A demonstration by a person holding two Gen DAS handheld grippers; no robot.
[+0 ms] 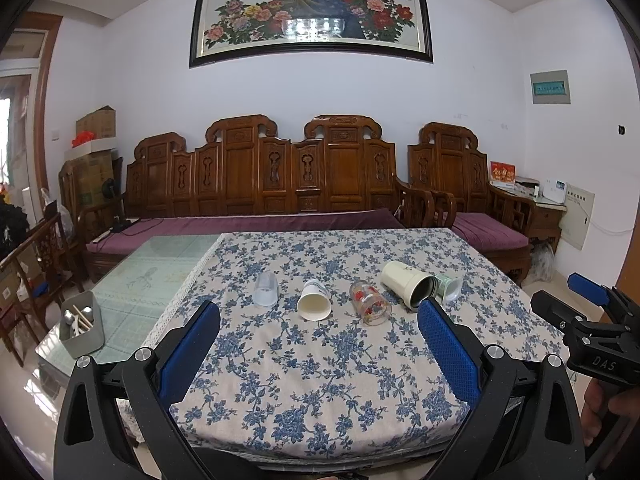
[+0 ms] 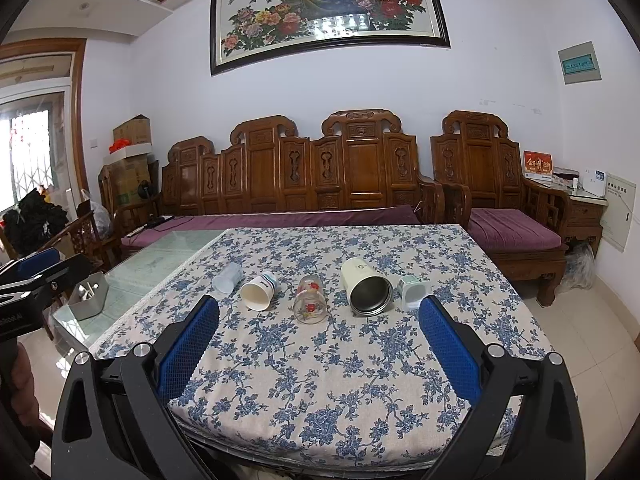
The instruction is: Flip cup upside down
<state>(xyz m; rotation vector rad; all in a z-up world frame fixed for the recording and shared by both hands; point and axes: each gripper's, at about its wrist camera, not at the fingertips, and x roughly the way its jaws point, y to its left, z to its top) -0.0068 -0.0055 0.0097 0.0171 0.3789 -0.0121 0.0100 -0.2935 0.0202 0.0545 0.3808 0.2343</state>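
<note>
Your left gripper (image 1: 318,322) and right gripper (image 2: 319,316) hover with jaws spread wide, empty, short of five cups lying sideways on the blue-flowered tablecloth (image 2: 320,380).

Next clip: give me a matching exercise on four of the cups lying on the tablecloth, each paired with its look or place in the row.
Column 1:
1. paper cup
2. glass
3. tumbler
4. frosted cup

Column 2:
A. red flower print, clear
B. leftmost in the row
C. cream outside, dark metal inside
D. white, blue stripe near its base

Pairs: 1-D, 2-A, 3-C, 4-B
</note>
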